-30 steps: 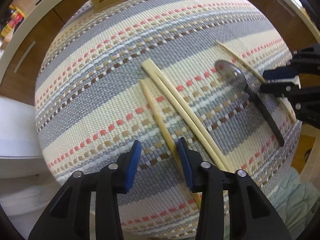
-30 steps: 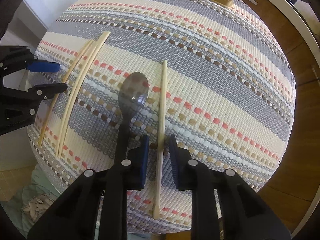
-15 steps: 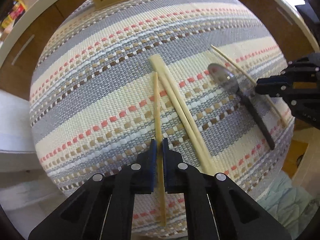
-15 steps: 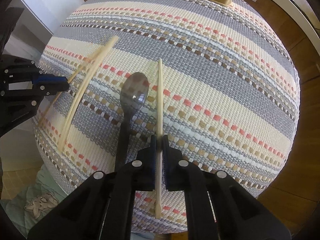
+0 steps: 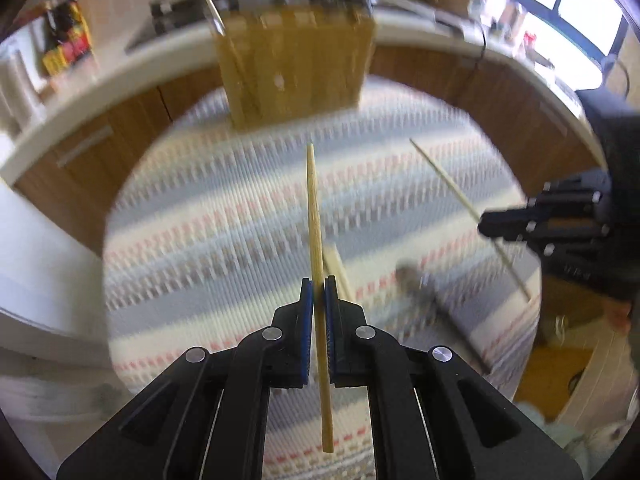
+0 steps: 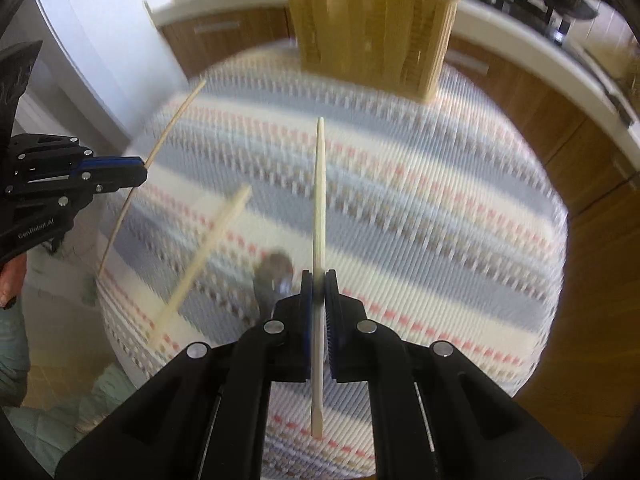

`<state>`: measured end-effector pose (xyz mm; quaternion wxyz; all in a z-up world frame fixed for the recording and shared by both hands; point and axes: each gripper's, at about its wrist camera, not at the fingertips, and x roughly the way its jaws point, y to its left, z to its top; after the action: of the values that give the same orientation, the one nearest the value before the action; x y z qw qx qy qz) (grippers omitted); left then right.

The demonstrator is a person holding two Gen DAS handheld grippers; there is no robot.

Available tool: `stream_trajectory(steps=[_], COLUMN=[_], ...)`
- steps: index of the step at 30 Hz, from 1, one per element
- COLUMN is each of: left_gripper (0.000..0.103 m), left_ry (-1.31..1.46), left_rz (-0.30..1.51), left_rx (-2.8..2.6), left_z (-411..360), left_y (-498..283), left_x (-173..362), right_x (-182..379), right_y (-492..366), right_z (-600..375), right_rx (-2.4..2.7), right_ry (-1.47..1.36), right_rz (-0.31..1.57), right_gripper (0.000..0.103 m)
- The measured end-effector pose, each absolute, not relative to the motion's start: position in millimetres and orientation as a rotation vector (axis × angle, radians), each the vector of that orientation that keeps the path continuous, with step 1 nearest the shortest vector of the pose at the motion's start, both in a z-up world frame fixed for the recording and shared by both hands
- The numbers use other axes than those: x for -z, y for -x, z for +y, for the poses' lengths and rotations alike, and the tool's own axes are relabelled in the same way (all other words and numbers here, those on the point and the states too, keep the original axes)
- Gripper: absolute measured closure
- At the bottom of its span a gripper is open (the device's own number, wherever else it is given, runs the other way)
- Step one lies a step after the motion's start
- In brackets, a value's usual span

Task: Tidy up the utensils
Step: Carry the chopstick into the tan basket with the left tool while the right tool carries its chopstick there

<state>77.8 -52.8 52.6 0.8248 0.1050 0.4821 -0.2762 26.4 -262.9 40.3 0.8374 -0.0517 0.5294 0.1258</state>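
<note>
My left gripper [image 5: 319,286] is shut on a tan wooden chopstick [image 5: 314,208] and holds it above the striped woven mat [image 5: 200,216]. My right gripper [image 6: 319,280] is shut on a pale chopstick [image 6: 319,200], also lifted. Each gripper shows in the other's view: the right one [image 5: 486,222] with its chopstick [image 5: 444,178], the left one [image 6: 140,168] with its chopstick [image 6: 168,136]. A pair of pale chopsticks [image 6: 204,256] and a dark spoon [image 6: 276,270] lie on the mat. A tan slotted utensil basket [image 5: 294,68] stands at the mat's far edge; it also shows in the right wrist view [image 6: 372,32].
One chopstick [image 5: 214,16] stands in the basket's left corner. Wooden cabinets [image 5: 92,148] under a white counter ring the table. A white appliance [image 6: 100,52] is at the left. Both views are motion-blurred.
Both grippers closed on their chopsticks and have lifted them off the mat, rising and tilting towards the basket. The pair of chopsticks and the spoon stay on the mat.
</note>
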Motion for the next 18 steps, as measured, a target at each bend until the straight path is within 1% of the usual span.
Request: stream_trajectory(steps=[7,12,15,18], left_gripper=[0.099,0.099,0.099,0.099], left_ry=[-0.141,-0.040,0.004,0.038], left_rz=[0.839,0.657,0.557,0.512], left_rx=[0.554,0.542,0.535,0.530], left_z=[-60,-56,-59,-67], left_y=[-107,-134,-148,-176], left_x=[-124,-171,-190,-193], right_x=[-106,-148,-171,-186], right_y=[-50,-78,-99,-122], right_z=[-255,-260,-267,-274], right_rx=[-0.265,-0.263,-0.253,-0.260], right_ry=[0.100,0.056,0.048,0.014], right_rz=[0.917,0.767,0.652,0.579], right_gripper=[0.099,0.099,0.099,0.099])
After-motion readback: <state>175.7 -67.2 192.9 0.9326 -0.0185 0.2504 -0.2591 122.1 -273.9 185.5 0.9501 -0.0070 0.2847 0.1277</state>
